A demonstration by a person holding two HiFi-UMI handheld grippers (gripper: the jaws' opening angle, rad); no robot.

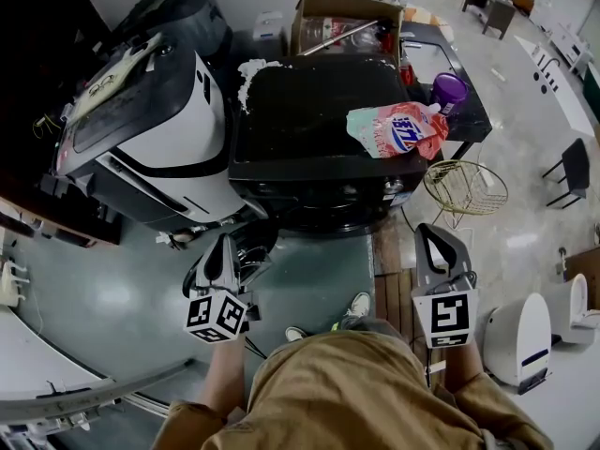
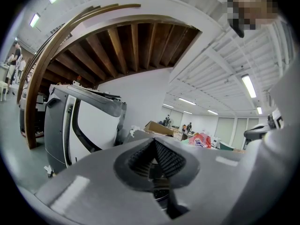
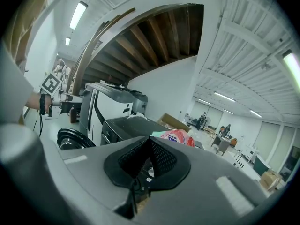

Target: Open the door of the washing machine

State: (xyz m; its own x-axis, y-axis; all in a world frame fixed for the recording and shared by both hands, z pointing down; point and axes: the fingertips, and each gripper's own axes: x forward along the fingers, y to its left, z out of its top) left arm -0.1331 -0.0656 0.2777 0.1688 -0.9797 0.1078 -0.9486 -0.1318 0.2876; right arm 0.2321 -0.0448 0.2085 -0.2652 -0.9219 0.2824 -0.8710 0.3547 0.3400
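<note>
A black front-loading washing machine point(image 1: 319, 134) stands ahead of me in the head view, and its top point(image 3: 126, 125) also shows in the right gripper view. Its round dark door point(image 1: 255, 244) hangs swung out at the machine's lower left; the right gripper view has the door point(image 3: 70, 139) at its left. My left gripper point(image 1: 222, 242) is right beside that door, jaws shut point(image 2: 153, 143) with nothing visible between them. My right gripper point(image 1: 427, 232) hovers off the machine's front right corner, shut and empty point(image 3: 149, 142). Whether the left gripper touches the door is hidden.
A pink and white detergent pouch point(image 1: 398, 129) lies on the machine's top beside a purple-capped bottle point(image 1: 449, 90). A white and black appliance point(image 1: 150, 129) leans at the left. Behind is a cardboard box point(image 1: 342, 22). A wire basket point(image 1: 466, 187) and a white unit point(image 1: 520, 340) stand at the right.
</note>
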